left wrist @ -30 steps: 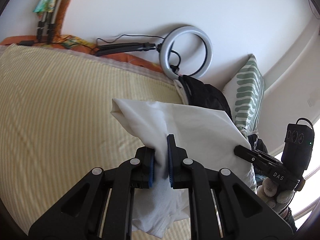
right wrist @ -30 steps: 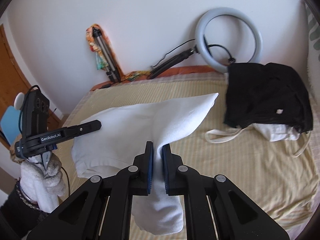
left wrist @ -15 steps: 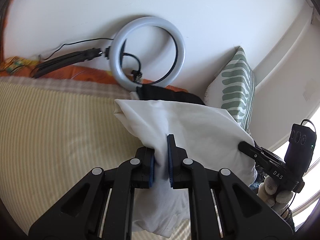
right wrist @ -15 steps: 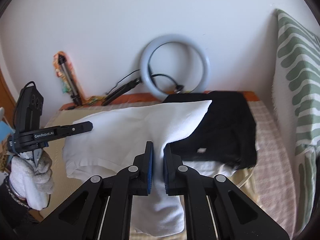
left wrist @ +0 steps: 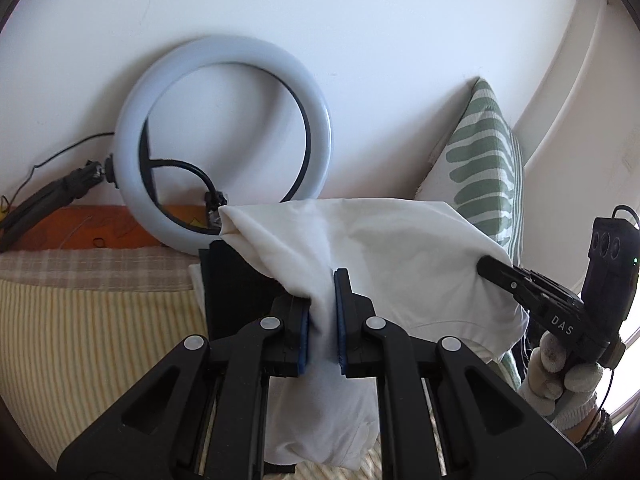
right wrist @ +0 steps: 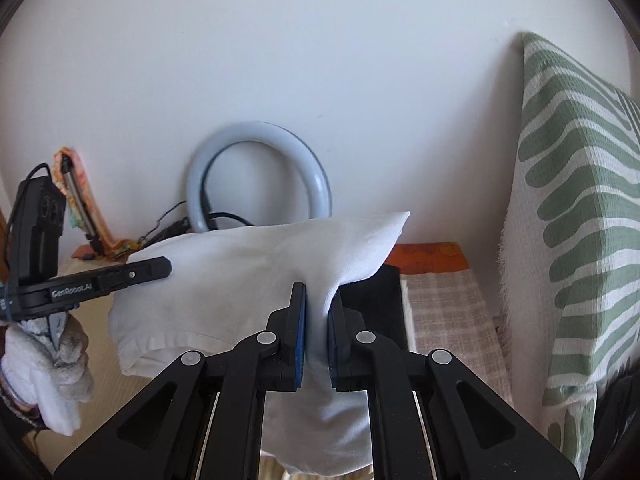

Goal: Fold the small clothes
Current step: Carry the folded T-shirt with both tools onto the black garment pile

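White cotton garment (left wrist: 384, 248): hangs in the air above the striped yellow bed (left wrist: 88, 320), stretched between both grippers.
Left gripper (left wrist: 322, 308): fingers clamped on cloth.
Right gripper (right wrist: 316, 312): likewise clamped.
Progress: seemingly partly folded; laying down remains.

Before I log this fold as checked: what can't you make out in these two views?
- Left wrist view: black garment mostly hidden behind the white cloth and left gripper.
- Right wrist view: the cloth's lower end drops behind the right gripper; bed under it unseen.
- What garment the cloth is: unclear.
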